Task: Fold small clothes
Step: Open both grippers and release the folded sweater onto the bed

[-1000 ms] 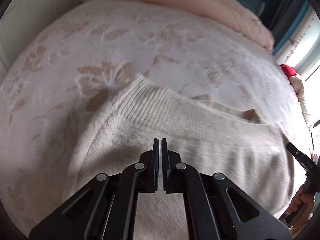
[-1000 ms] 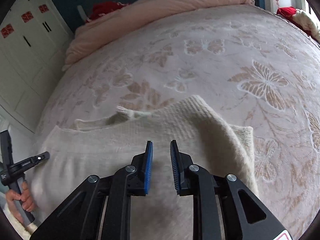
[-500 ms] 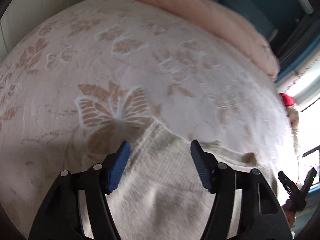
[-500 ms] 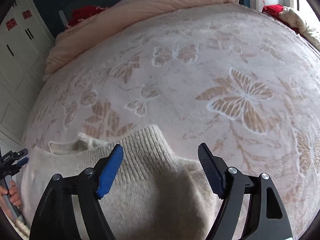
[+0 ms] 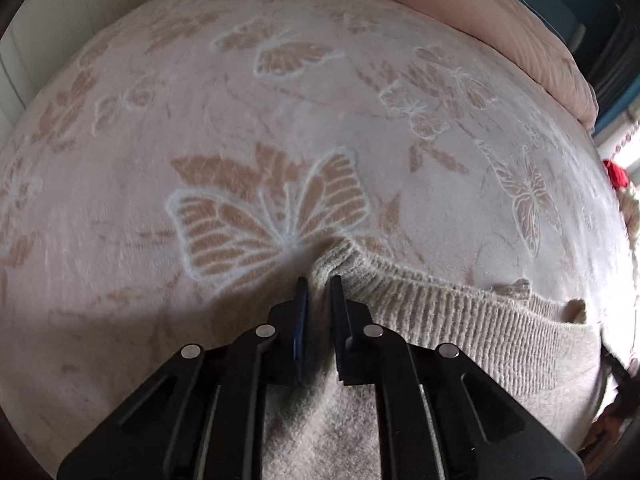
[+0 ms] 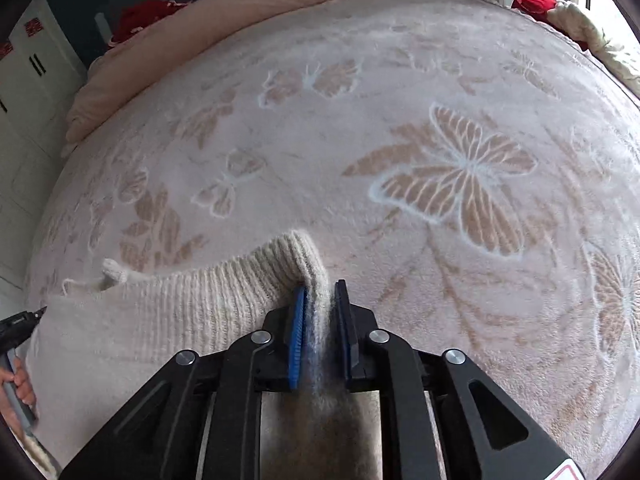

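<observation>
Cream knit sweater [image 5: 460,320]: left gripper [image 5: 319,280] and right gripper [image 6: 319,286] each pinch a ribbed-hem corner, lower centre. Thin bites risk slipping if tension is uneven.

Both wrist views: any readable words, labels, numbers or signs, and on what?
None can be read.
Sticker on the right gripper: only a red and white corner shows.
Red squares on the white cabinet: too blurred to read.
Sweater and blanket: no text.
</observation>
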`<state>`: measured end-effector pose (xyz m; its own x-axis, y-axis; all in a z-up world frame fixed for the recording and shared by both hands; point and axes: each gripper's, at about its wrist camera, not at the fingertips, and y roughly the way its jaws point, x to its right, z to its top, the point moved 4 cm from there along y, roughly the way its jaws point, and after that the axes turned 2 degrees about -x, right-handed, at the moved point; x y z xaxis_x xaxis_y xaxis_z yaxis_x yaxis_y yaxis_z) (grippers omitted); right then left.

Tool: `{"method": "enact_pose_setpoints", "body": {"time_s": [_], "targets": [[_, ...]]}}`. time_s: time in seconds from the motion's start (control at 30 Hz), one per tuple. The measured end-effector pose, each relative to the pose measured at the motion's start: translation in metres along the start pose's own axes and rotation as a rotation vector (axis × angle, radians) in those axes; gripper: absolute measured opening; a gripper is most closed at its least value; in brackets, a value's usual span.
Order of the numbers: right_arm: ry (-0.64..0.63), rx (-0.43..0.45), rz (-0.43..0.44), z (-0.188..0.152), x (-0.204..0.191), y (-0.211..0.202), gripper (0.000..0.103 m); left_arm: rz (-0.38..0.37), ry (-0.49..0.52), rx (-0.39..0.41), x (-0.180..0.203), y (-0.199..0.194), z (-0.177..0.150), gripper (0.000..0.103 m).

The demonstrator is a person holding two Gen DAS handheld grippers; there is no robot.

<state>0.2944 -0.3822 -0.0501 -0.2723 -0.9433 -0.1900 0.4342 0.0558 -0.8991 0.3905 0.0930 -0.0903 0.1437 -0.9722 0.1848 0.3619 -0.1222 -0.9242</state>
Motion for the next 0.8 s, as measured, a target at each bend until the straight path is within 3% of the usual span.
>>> {"method": "enact_pose_setpoints", "body": {"time_s": [0.07, 0.17, 0.23, 0.3, 0.37, 0.4, 0.47, 0.57, 0.73, 0.8], "targets": [[-0.013, 0.082, 0.001, 0.002, -0.009, -0.036, 0.017, -0.026, 0.015, 0.016, 0.004, -0.017, -0.002, 0.012], [-0.099, 0.177, 0.014, -0.015, -0.034, -0.087, 0.023, -0.021, 0.093, 0.113, 0.018, -0.067, -0.017, 0.013], [-0.149, 0.156, 0.090, -0.041, -0.059, -0.100, 0.023, -0.034, 0.138, 0.151, 0.033, -0.094, -0.040, 0.012], [-0.214, 0.113, 0.114, -0.071, -0.086, -0.097, 0.021, -0.082, 0.163, 0.136, 0.048, -0.105, -0.069, 0.014], [-0.251, 0.067, 0.082, -0.092, -0.095, -0.079, 0.012, -0.084, 0.170, 0.098, 0.054, -0.098, -0.094, 0.015], [-0.248, 0.049, 0.024, -0.100, -0.086, -0.067, 0.012, -0.067, 0.170, 0.070, 0.052, -0.086, -0.105, 0.015], [-0.213, 0.020, -0.041, -0.113, -0.063, -0.050, 0.012, -0.008, 0.130, 0.022, 0.035, -0.064, -0.118, 0.014], [-0.131, 0.012, -0.020, -0.115, -0.051, -0.072, 0.016, -0.087, 0.020, 0.026, 0.005, -0.074, -0.127, 0.014], [-0.209, 0.039, 0.070, -0.124, -0.100, -0.112, 0.017, -0.134, -0.084, 0.094, -0.028, -0.133, -0.152, 0.019], [-0.244, 0.033, 0.127, -0.127, -0.134, -0.115, 0.017, -0.108, -0.102, 0.094, -0.037, -0.140, -0.165, 0.024]]}}
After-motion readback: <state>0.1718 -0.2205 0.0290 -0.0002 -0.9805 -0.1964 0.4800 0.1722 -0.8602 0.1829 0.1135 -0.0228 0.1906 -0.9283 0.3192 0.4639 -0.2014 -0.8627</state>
